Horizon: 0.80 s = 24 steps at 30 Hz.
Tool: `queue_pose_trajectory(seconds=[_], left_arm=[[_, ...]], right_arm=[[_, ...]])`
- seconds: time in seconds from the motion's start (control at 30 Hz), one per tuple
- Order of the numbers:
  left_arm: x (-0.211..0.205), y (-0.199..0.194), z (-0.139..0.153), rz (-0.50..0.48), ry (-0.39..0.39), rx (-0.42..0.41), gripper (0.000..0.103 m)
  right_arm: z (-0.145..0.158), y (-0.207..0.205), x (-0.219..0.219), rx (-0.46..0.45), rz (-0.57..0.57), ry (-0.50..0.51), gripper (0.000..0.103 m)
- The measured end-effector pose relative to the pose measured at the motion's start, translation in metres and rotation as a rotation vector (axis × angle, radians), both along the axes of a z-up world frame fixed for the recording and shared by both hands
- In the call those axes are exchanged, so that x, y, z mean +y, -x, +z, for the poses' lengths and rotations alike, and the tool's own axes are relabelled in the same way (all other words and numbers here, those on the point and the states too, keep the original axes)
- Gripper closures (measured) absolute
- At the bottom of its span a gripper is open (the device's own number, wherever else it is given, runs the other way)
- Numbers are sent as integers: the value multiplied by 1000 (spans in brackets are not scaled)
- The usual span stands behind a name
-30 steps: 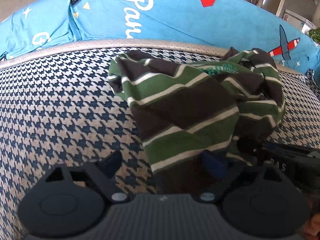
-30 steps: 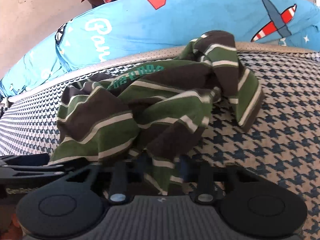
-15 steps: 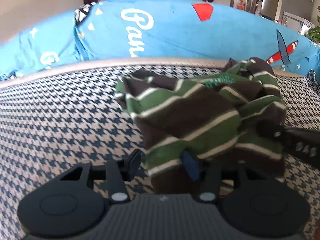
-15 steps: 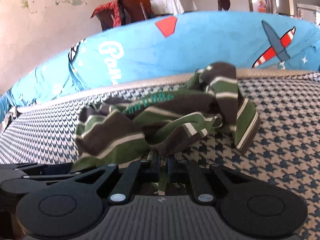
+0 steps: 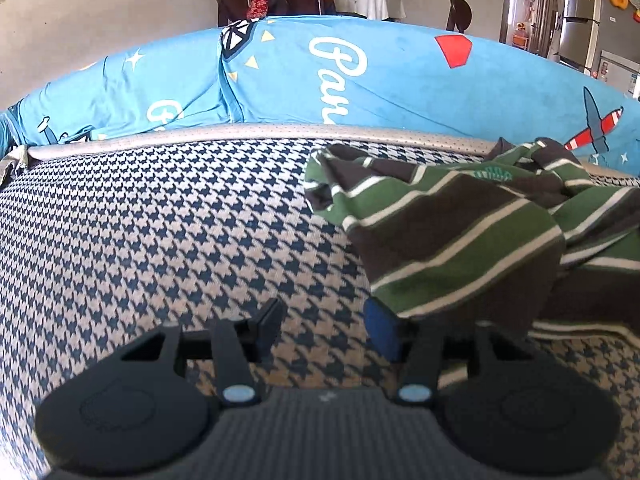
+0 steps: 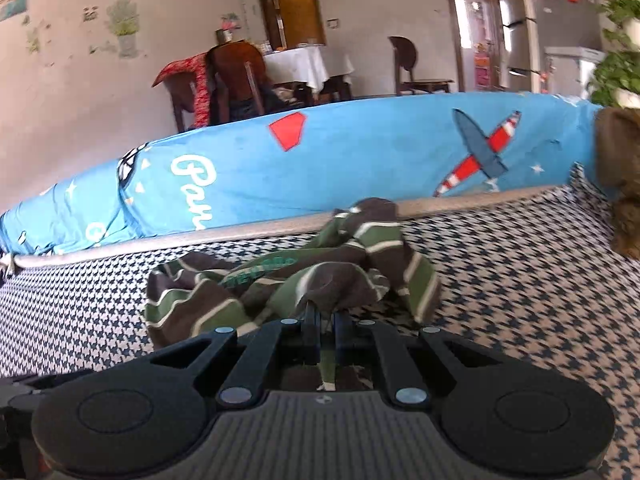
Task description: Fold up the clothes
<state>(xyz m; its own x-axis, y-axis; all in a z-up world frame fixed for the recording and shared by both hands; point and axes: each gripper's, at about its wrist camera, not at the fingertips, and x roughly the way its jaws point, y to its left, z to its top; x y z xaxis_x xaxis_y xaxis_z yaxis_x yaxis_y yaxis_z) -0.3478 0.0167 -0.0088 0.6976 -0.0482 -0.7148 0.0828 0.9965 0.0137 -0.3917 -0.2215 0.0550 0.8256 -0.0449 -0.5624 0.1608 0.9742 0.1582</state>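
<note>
Closest to me, just short of the shirt (image 6: 280, 292), my right gripper (image 6: 325, 334) has its two fingers pressed nearly together, a fold of the green, brown and white striped cloth pinched between them; a thin strip of that cloth hangs down in the narrow gap. My left gripper (image 5: 324, 330) sits off the shirt's (image 5: 460, 232) left edge with its jaws spread wide. Between them I see only the houndstooth cover (image 5: 160, 240). The blue-padded finger (image 5: 382, 334) on the shirt's side lies right at the hem, and cloth droops over its outer part, though I cannot tell whether it truly touches.

The shirt itself lies crumpled in a loose heap on the houndstooth cover (image 6: 520, 280), bunched and raised where my right fingers grip it, with a patch of green lettering showing near its top. From the left view it spreads toward the right edge of the picture.

Behind the shirt a grey padded edge (image 6: 240, 236) runs across, and one dark sleeve end rests against it. Beyond that edge stands a blue cushion (image 6: 360, 152) printed with white script, a red shape and a red-striped plane. Farther behind the shirt are dark wooden chairs (image 6: 236, 80), one draped in red cloth, and a table (image 6: 308, 64) with a white cloth.
</note>
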Motion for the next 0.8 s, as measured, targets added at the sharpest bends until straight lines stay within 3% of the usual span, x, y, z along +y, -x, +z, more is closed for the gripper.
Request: queue_pose_trajectory(seconds=[0.4,0.47,0.53,0.7,0.8], left_arm=[[14,21,-8,57,-5,16,55],[19,24,-9,71,-1,17,54],[22,28,-9,74,9,15,51],[19,37,-6,44,7,-14,28],[16,41,-5,23,14,-22,24]], right_arm=[[-2,30,-40,86,-129,-89,93],[-3,32,-45,98,-160,-85,83],[-2,37,-50,91,-190,-68,80],[-2,45,-61,89,-225,-57,76],[-5,48,-63,108,-210,-63,76]])
